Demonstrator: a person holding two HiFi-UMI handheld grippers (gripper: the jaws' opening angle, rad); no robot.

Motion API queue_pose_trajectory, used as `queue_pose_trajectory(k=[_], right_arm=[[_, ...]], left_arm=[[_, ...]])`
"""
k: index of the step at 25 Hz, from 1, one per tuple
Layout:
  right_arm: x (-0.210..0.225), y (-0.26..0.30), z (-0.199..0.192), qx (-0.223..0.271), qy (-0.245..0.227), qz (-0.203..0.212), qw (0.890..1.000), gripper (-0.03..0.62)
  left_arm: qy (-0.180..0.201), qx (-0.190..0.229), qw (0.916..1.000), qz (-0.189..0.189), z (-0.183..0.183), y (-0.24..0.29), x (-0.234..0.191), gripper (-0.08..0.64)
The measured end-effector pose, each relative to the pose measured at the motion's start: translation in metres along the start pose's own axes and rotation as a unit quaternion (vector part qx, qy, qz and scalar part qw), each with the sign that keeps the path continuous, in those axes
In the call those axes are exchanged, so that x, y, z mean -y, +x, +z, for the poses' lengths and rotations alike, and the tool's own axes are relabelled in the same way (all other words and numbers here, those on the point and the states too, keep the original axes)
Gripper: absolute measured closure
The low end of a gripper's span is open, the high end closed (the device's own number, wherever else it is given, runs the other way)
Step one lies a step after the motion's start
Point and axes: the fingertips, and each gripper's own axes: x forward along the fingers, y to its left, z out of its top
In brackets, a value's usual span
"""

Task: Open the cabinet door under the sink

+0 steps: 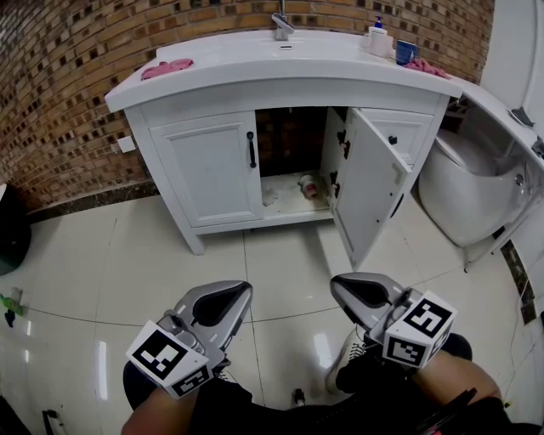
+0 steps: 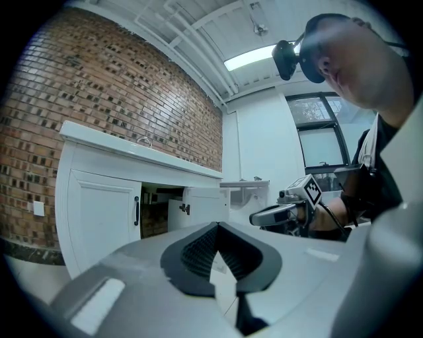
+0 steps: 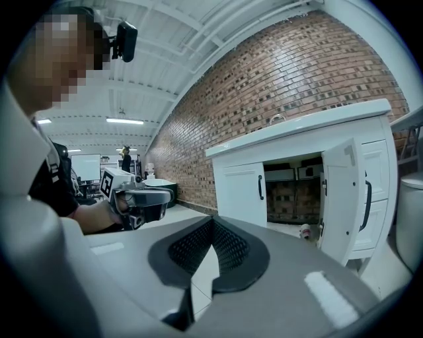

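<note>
The white vanity cabinet stands against a brick wall under the sink. Its right door is swung wide open towards me, and the dark inside shows. The left door is closed, with a black handle. Both grippers are low in the head view, well short of the cabinet and touching nothing. My left gripper is shut and empty, and so is my right gripper. The open door also shows in the right gripper view, the closed door in the left gripper view.
A small bottle lies on the cabinet floor. On the counter are a faucet, pink cloths, a soap bottle and a blue cup. A white toilet stands at the right. Glossy tiled floor lies between me and the cabinet.
</note>
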Motion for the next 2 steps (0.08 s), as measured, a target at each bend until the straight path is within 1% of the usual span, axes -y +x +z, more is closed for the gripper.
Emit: queue_pose_trajectory(k=[2], right_arm=[[0.0009, -0.0001, -0.0004, -0.001, 0.000, 0.000, 1.000, 0.586]], left_arm=[[0.000, 0.000, 1.0000, 0.000, 0.0000, 0.0006, 0.0003, 0.555]])
